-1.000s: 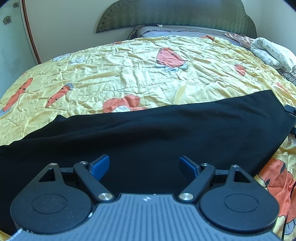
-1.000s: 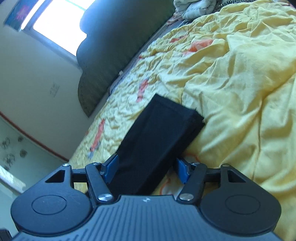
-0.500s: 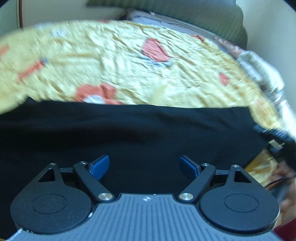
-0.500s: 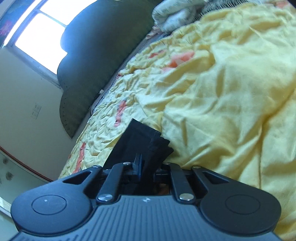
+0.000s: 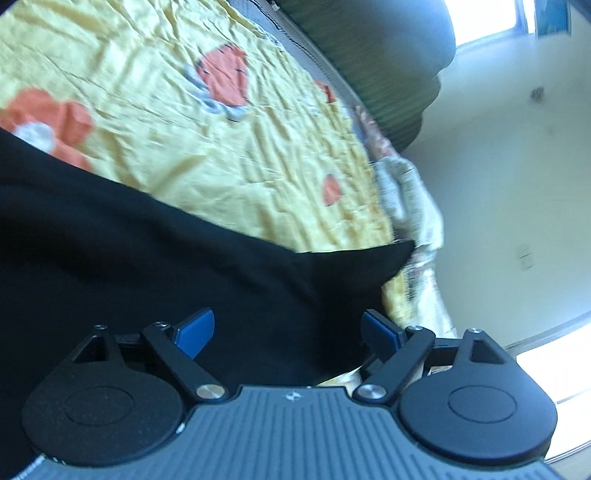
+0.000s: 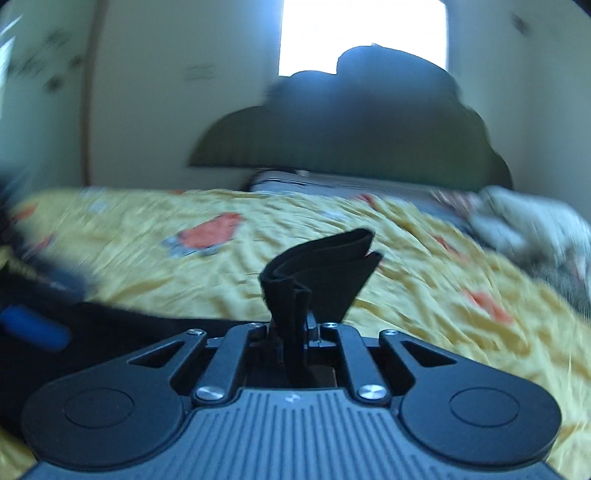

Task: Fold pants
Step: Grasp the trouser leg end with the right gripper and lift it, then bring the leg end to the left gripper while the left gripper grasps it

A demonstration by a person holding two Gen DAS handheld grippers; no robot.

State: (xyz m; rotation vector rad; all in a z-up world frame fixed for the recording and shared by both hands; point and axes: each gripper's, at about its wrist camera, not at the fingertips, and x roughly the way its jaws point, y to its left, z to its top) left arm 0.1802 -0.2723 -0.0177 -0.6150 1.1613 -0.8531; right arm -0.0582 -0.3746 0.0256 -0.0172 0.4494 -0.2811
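Observation:
The black pants point(image 5: 147, 258) lie stretched across a yellow bedspread point(image 5: 184, 110). My left gripper point(image 5: 288, 328) hovers low over their right end, tilted. Its jaws are opening, and the blue pads point(image 5: 195, 328) stand wide apart with cloth under them, not pinched. In the right wrist view, my right gripper point(image 6: 295, 325) is shut on the folded end of the pants point(image 6: 325, 273). That end sticks up from the jaws in a bunched fan, lifted off the bed. The rest of the pants point(image 6: 129, 325) trails off to the left.
A dark headboard point(image 6: 351, 129) stands at the far end under a bright window point(image 6: 362, 33). A crumpled pale blanket point(image 6: 524, 221) lies at the bed's far right corner. The bedspread point(image 6: 406, 295) has orange and grey prints.
My right gripper closed on the pants' end, rolled upright and lifted it off the bed. The left gripper rolled and moved toward the pants' right end, staying open.

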